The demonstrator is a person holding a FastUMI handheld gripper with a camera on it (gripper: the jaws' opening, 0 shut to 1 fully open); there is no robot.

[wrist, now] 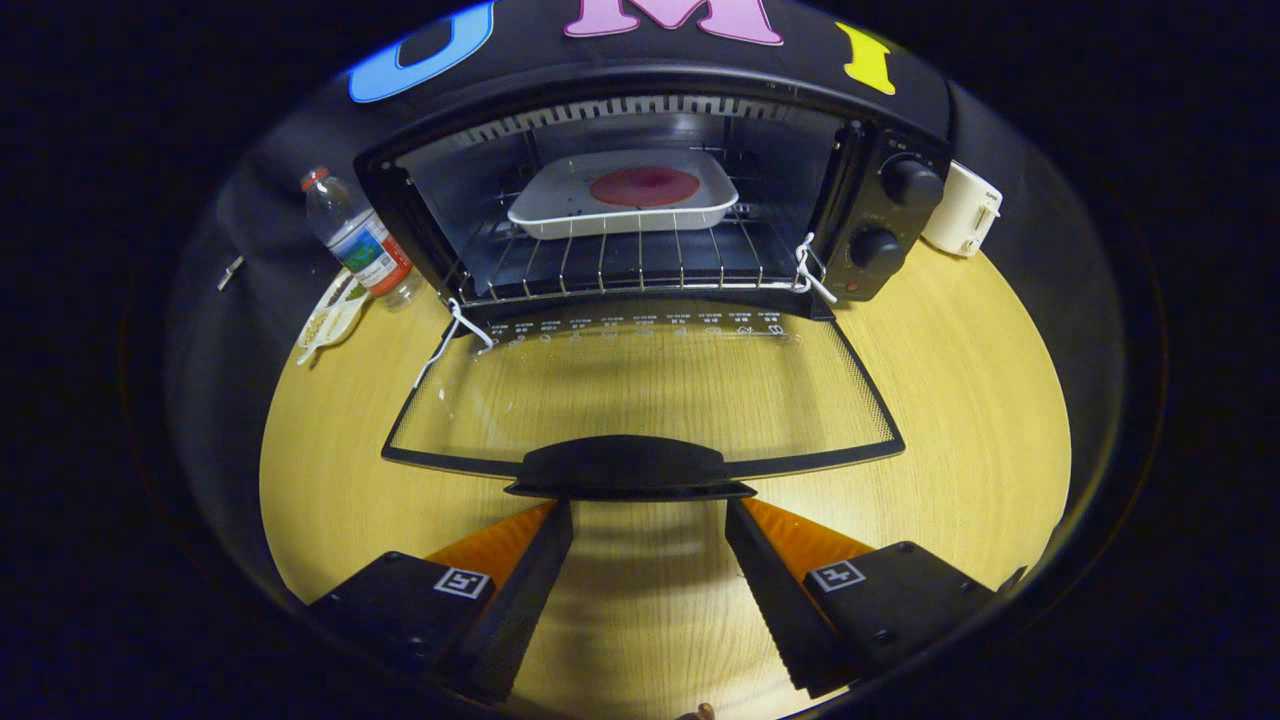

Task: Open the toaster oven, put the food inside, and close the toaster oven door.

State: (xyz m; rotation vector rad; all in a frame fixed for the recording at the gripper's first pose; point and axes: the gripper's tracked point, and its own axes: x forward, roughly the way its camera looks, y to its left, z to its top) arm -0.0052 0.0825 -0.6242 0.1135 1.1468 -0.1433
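Note:
A black toaster oven (pixel 880 200) stands at the back of the wooden table with its glass door (pixel 640 400) folded flat down toward me. On the wire rack inside rests a white tray (pixel 540 210) holding a round red slice of food (pixel 645 186). The door's black handle (pixel 628 468) lies just ahead of my fingertips. My gripper (pixel 648 512) is open, its two fingers spread to either side of the handle's near edge, with nothing between them but bare table.
A plastic water bottle (pixel 355 240) stands left of the oven, with a small plate (pixel 332 315) in front of it. A white appliance (pixel 962 210) sits right of the oven. White cords (pixel 455 335) hang at the door's hinges.

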